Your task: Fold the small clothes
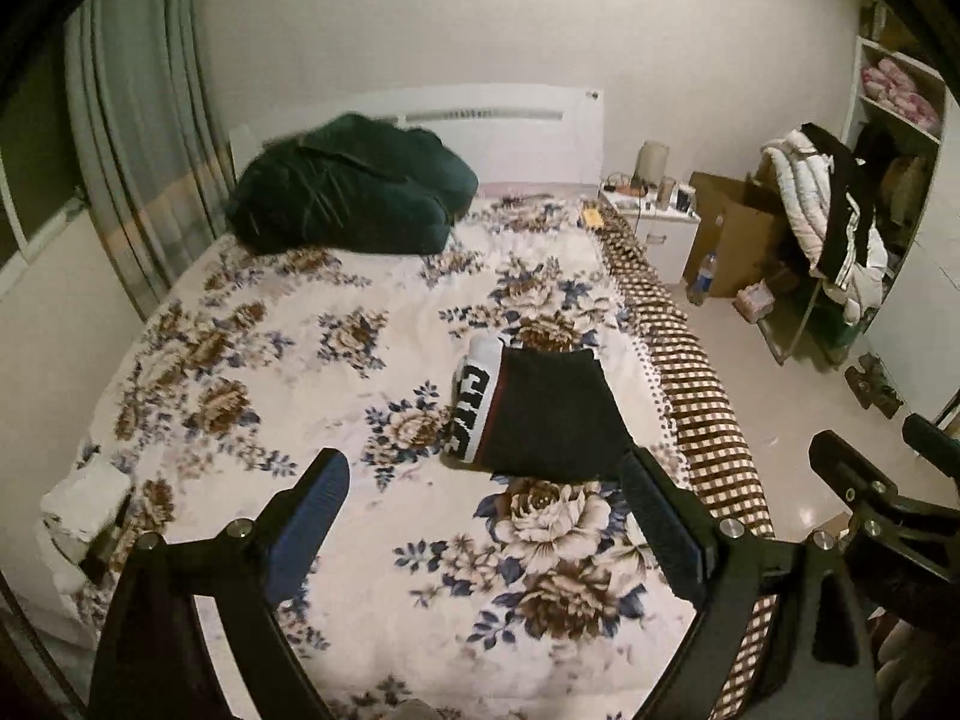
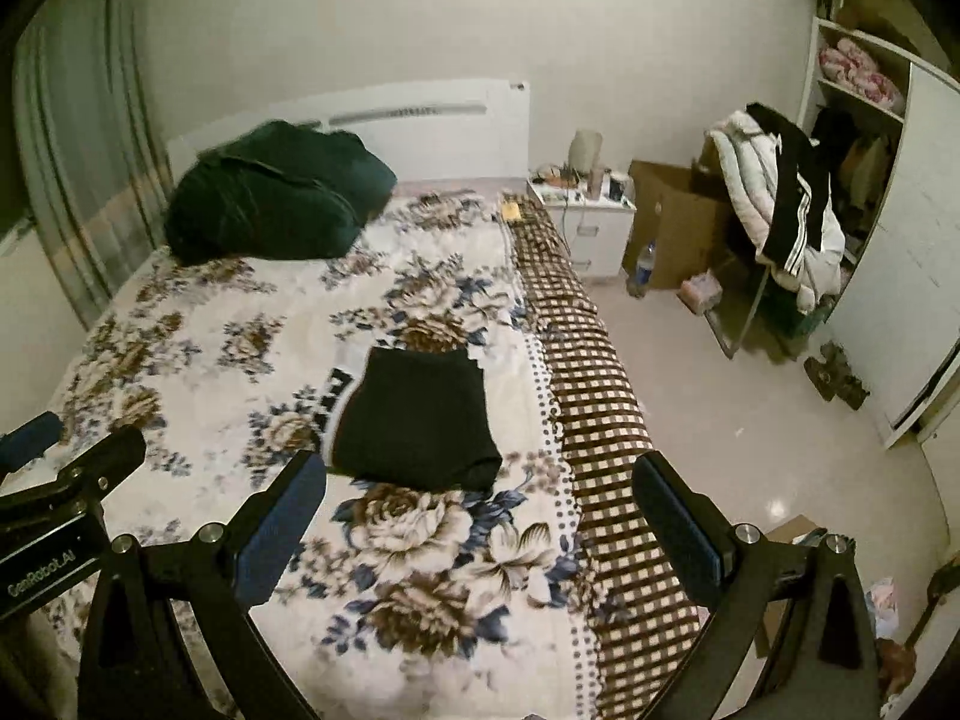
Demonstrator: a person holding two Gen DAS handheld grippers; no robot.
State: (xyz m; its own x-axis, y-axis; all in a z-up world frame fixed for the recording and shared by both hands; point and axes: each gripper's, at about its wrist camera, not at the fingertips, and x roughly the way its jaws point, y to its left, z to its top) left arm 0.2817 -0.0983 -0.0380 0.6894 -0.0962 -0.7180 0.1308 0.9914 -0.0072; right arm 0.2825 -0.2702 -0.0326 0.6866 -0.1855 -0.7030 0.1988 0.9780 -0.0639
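A: Report the state of both grippers.

B: The left gripper (image 1: 486, 480) is spread wide, its 2 fingers well apart with nothing between them. The right gripper (image 2: 480, 483) is likewise spread and holds nothing. Both hang above the near part of the bed (image 2: 180, 324), clear of the cover.

A: Locate the garment.

B: 1 pair of black shorts (image 1: 540, 414) lies folded flat on the flowered bed cover, toward the right side of the bed and just left of the checked blanket (image 2: 600, 420) that runs along the right edge. A white waistband (image 1: 477, 396) with black lettering shows along the left edge of the shorts. In the right wrist view the shorts (image 2: 420, 420) sit just beyond the gripper's left finger, not touching it.

A: Is either gripper in contact with the shorts?

B: In the left wrist view the right finger overlaps the near corner of the shorts; contact cannot be confirmed. The right gripper is apart from them.

A: List other items on the bed.

B: 1 dark green bundle (image 1: 354, 186) rests at the far left, against the white headboard (image 1: 510, 132).

A: Surroundings?

B: On the right, beyond the bed: a white nightstand (image 2: 594, 222), a cardboard box (image 2: 672, 222), a plastic bottle (image 2: 642, 267) on the floor, and a heap of white and black clothes (image 2: 786, 204) in front of an open wardrobe (image 2: 888, 192). A curtain (image 1: 144, 138) hangs at the far left.
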